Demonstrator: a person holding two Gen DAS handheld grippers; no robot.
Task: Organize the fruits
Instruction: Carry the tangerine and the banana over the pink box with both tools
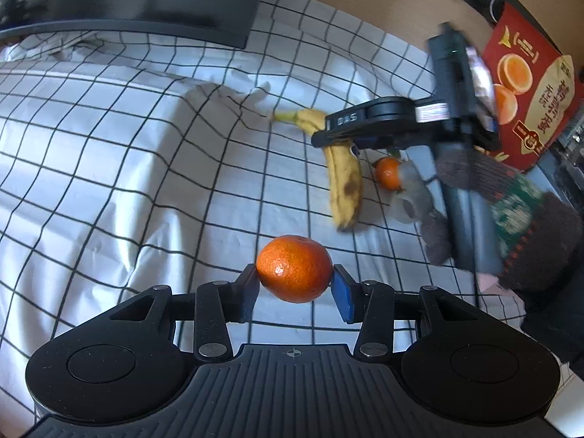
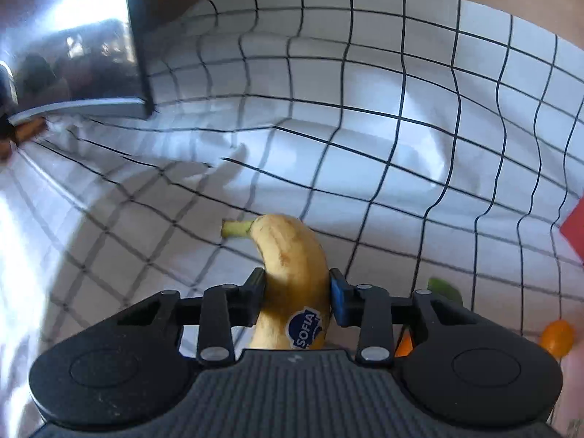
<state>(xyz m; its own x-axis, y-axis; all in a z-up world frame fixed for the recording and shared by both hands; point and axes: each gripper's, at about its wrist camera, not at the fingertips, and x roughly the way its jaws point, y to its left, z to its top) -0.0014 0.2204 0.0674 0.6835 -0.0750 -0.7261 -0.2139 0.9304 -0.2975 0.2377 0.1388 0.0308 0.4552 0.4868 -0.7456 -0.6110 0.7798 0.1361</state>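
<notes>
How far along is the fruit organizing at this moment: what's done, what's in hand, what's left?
Done: nothing looks sorted yet; no fruit sits in a container in either view. In hand: the left gripper is shut on a mandarin, and the right gripper clamps the banana, which lies on the checked cloth. Left: a second mandarin lies on the cloth beside the banana, and both gripped fruits need placing.

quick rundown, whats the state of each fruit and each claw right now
left claw: shut on the held mandarin
held mandarin: gripped at both sides, whole, unpeeled
right claw: shut on the banana
banana: unpeeled, gripped across its middle, brown spots on the peel
second mandarin: loose on the checked cloth, beside the banana
</notes>
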